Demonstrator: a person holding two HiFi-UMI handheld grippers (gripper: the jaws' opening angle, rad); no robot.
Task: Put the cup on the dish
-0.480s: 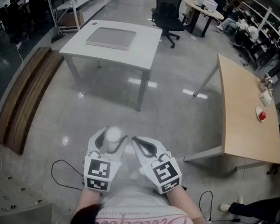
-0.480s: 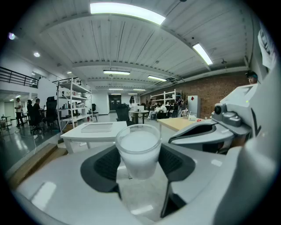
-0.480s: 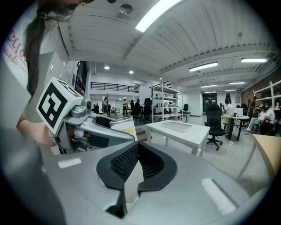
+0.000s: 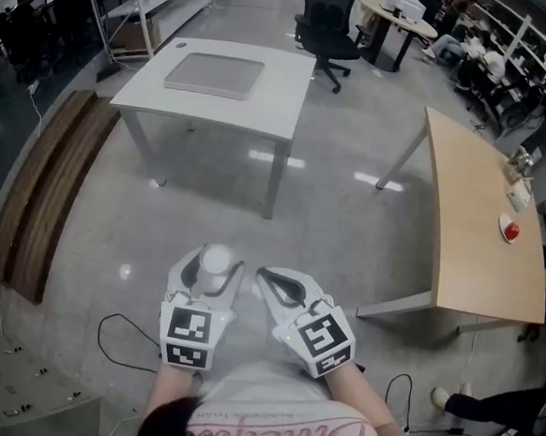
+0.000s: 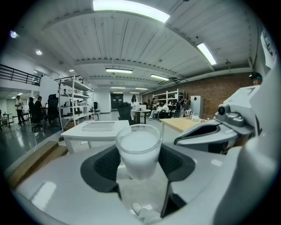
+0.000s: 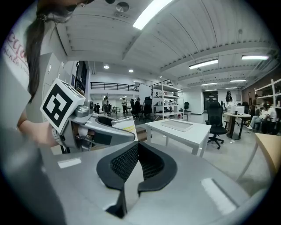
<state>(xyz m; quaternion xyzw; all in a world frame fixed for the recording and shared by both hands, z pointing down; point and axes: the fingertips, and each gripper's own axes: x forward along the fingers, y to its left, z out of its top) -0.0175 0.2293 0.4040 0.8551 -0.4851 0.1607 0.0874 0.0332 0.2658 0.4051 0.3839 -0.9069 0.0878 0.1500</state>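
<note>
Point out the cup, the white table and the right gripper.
cup (image 5: pixel 138 151), left gripper view, side wall
white table (image 4: pixel 284 96), head view, bare top
right gripper (image 6: pixel 137 151), right gripper view, between fingertips

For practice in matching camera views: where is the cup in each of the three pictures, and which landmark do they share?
Head view: cup low, left of centre, in the left gripper.
Left gripper view: cup centre, between the jaws.
Right gripper view: cup left of centre, partly hidden.
Shared landmark: the white table.
</note>
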